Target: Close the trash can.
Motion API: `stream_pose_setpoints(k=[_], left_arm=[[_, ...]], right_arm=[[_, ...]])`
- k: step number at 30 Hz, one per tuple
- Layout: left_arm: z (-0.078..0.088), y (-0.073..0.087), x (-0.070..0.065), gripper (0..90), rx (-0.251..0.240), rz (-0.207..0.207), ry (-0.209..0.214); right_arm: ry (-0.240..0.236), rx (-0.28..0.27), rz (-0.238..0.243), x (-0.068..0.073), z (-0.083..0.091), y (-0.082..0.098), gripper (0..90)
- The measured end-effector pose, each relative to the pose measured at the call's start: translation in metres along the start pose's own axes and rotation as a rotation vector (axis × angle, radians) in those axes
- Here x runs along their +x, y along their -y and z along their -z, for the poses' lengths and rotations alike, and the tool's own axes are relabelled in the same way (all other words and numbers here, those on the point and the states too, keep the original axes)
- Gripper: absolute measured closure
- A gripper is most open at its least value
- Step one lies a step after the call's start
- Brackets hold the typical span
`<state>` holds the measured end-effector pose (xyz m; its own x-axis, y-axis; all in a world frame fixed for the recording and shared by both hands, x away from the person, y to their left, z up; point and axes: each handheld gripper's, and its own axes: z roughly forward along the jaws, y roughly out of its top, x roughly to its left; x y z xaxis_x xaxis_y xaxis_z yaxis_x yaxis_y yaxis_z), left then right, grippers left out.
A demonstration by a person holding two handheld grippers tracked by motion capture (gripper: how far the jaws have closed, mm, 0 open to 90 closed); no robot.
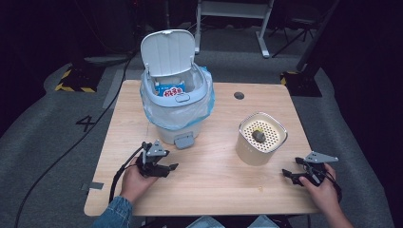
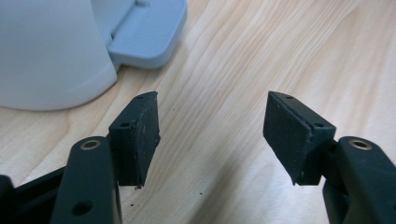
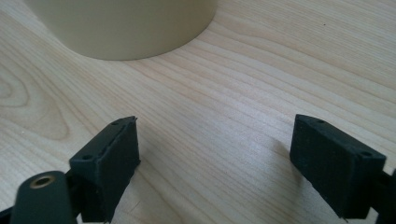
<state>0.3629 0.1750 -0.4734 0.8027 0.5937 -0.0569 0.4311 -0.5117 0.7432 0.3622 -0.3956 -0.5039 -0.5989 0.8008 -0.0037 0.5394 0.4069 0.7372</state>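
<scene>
Pale wooden bench (image 1: 209,175) on grey carpet, white lidded bin with blue liner bag (image 1: 177,102) beyond left hand-held gripper (image 1: 167,167), jaws apart and empty, cream round perforated-top container (image 1: 260,139) just beyond right hand-held gripper (image 1: 291,175), jaws apart and empty.

1. Looks like a lab or recording studio set up for tests.
2. Lone wooden tabletop (image 1: 209,185) on grey carpet (image 1: 43,156), dark all around.
3. Hazard-striped stand base (image 1: 76,78), a taped floor mark (image 1: 87,122) and a trailing cable (image 1: 71,147) on the floor.
</scene>
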Motion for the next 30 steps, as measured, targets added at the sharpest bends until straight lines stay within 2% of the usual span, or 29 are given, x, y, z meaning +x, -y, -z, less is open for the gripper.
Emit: stream_pose_setpoints(k=[6, 9, 13, 18, 22, 30], left_arm=[[0.021, -0.001, 0.005, 35.2, -0.085, 0.043, 0.013], [0.031, -0.002, 0.009, 35.2, -0.1, 0.049, 0.014], [0.048, -0.012, 0.014, 35.2, -0.117, 0.003, -0.031], [0.076, -0.025, 0.025, 35.2, -0.171, 0.009, -0.057], [0.097, -0.037, 0.036, 35.2, -0.23, 0.041, -0.039], [0.128, -0.055, 0.055, 35.6, -0.338, 0.101, 0.006]], right_arm=[[0.008, 0.002, -0.004, 0.0, -0.001, -0.001, 14.8], [0.008, 0.002, -0.004, 0.0, -0.001, -0.001, 14.8], [0.011, 0.002, -0.006, 0.001, -0.001, -0.001, 14.9], [0.014, 0.002, -0.009, 0.001, -0.001, -0.001, 14.9], [0.014, 0.002, -0.009, 0.001, -0.001, -0.001, 14.9], [0.014, 0.002, -0.009, 0.001, -0.001, -0.001, 14.9]])
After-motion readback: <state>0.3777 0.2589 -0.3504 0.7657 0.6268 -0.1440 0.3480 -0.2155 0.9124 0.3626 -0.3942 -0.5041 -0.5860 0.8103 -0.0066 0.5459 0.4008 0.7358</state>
